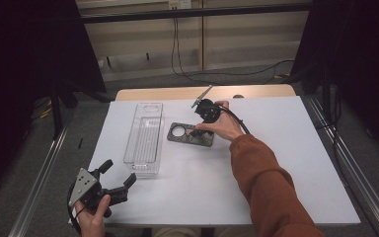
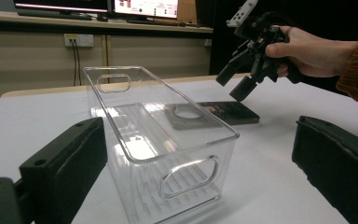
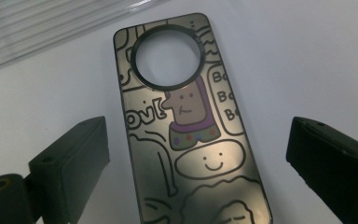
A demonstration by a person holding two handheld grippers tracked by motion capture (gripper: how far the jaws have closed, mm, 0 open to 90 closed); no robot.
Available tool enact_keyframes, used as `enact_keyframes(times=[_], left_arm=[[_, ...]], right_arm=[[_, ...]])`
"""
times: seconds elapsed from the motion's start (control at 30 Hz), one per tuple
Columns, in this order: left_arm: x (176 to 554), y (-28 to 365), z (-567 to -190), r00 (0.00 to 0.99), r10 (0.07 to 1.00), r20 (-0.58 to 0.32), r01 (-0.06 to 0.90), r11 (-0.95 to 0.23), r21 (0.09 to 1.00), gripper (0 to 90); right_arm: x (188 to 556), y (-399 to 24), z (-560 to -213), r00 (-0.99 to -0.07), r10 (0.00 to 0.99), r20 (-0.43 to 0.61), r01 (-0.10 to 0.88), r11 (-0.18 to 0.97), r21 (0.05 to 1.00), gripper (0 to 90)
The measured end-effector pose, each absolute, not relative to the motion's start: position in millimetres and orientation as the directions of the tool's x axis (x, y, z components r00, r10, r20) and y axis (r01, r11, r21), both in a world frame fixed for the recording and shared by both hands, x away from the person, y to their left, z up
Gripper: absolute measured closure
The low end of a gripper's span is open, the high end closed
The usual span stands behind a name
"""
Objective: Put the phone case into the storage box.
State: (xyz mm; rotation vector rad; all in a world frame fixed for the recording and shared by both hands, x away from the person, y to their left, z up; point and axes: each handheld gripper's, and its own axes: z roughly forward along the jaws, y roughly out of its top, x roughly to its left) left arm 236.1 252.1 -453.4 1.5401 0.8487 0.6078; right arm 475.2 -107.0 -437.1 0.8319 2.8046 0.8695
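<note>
A dark phone case [image 3: 186,126] with cartoon drawings and a round camera hole lies flat on the white table [image 1: 276,163], also visible as the phone case [image 1: 190,134] [image 2: 214,113]. My right gripper [image 1: 197,129] [image 2: 233,86] hovers just above it, pointing down. It is open [image 3: 200,154], with one jaw on each side of the case and neither touching it. A clear plastic bin [image 1: 143,138] [image 2: 168,140] stands to the left of the case and holds nothing. My left gripper [image 1: 120,171] is open near the table's front left corner and faces the bin's short end [image 2: 200,158].
A corner of the ribbed clear bin [image 3: 51,23] lies close beside the case. Black curtains flank the table and metal rails [image 1: 44,168] run along both sides. Cables hang on the wall behind. A wooden board edge [image 1: 177,93] shows at the table's far side.
</note>
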Motion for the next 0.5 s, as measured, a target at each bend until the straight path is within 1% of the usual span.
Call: enact_keyframes(times=[0.03, 0.2, 0.27, 0.3, 0.37, 0.47, 0.5], left_arm=[[236, 252, -453, 0.595, 0.799, -0.089, 0.172, -0.018, 0.985, 3.4], [236, 252, -453, 0.595, 0.8, -0.08, 0.168, -0.027, 0.985, 3.4], [236, 252, -453, 0.591, 0.803, -0.079, 0.167, -0.026, 0.986, 3.4], [236, 252, -453, 0.598, 0.797, -0.083, 0.168, -0.024, 0.985, 3.4], [236, 252, -454, 0.595, 0.799, -0.089, 0.173, -0.019, 0.985, 3.4], [236, 252, -454, 0.595, 0.799, -0.089, 0.173, -0.02, 0.985, 3.4], [236, 253, -454, 0.598, 0.797, -0.084, 0.172, -0.026, 0.985, 3.4]], right_arm=[[475, -107, -437, -0.848, 0.526, 0.073, 0.474, 0.69, 0.547, 6.2], [483, -94, -445, -0.867, 0.495, 0.064, 0.462, 0.747, 0.479, 5.5], [484, -92, -448, -0.88, 0.472, 0.055, 0.441, 0.77, 0.461, 5.2], [483, -89, -449, -0.873, 0.486, 0.053, 0.454, 0.766, 0.456, 5.3], [484, -88, -452, -0.881, 0.47, 0.044, 0.44, 0.783, 0.44, 5.3], [485, -84, -457, -0.871, 0.487, 0.061, 0.46, 0.766, 0.449, 5.2], [486, -84, -459, -0.882, 0.468, 0.055, 0.442, 0.781, 0.44, 5.1]])
